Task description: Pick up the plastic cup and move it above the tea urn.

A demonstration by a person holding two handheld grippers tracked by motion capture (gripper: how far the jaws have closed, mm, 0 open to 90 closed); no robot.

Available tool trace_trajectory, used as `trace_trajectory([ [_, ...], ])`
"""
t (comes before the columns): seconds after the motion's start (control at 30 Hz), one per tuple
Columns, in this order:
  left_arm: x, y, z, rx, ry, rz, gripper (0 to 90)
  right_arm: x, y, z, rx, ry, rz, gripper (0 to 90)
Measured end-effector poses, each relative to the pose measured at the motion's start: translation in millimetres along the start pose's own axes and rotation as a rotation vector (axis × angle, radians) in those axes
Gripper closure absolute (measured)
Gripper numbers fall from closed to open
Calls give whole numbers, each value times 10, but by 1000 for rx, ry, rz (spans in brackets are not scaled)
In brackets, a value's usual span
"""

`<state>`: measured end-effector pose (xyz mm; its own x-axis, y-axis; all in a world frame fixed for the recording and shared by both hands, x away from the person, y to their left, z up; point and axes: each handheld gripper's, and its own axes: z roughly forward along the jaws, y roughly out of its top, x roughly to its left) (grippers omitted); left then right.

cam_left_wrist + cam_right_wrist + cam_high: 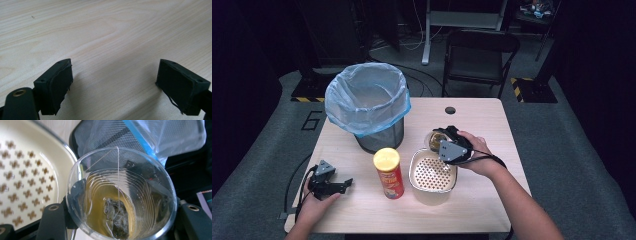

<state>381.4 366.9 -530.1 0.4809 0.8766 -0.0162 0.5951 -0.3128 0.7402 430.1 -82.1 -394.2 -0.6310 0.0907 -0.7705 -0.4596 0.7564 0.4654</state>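
**Right gripper clasps a cup of tea beside a strainer basin**

The right gripper (443,138) grasps one clear plastic cup (120,195), near the table's (492,200) middle, touching the far rim of one cream perforated basin (432,176). The right gripper view reveals amber liquid and one tea bag (117,218) inside. One lined bin (368,102) stands at the far left corner, one red chip can (389,173) left of the basin. The left gripper (341,184) rests near the left edge, jaws spread over bare wood. Open room lies along the right edge.
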Motion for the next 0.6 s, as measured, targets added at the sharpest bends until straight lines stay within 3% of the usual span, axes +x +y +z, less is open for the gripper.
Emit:
trace_trajectory([
  [0.17, -3, -2, -2, 0, -2, 1, 133, 146, 93, -27, 64, -55, -199, 366],
  [0.33, -3, -2, -1, -1, -2, 1, 133, 291, 186, -73, 110, -146, -423, 364],
  [0.43, -3, -2, -2, 0, -2, 1, 133, 363, 231, -68, 146, -155, -550, 363],
  [0.5, -3, -2, -2, 0, -3, 1, 133, 407, 240, -58, 181, -200, -636, 364],
  [0.57, -3, -2, -2, 0, -3, 1, 133, 431, 256, -54, 196, -201, -691, 364],
  [0.6, -3, -2, -2, 0, -3, 1, 133, 449, 260, -54, 212, -213, -747, 363],
])
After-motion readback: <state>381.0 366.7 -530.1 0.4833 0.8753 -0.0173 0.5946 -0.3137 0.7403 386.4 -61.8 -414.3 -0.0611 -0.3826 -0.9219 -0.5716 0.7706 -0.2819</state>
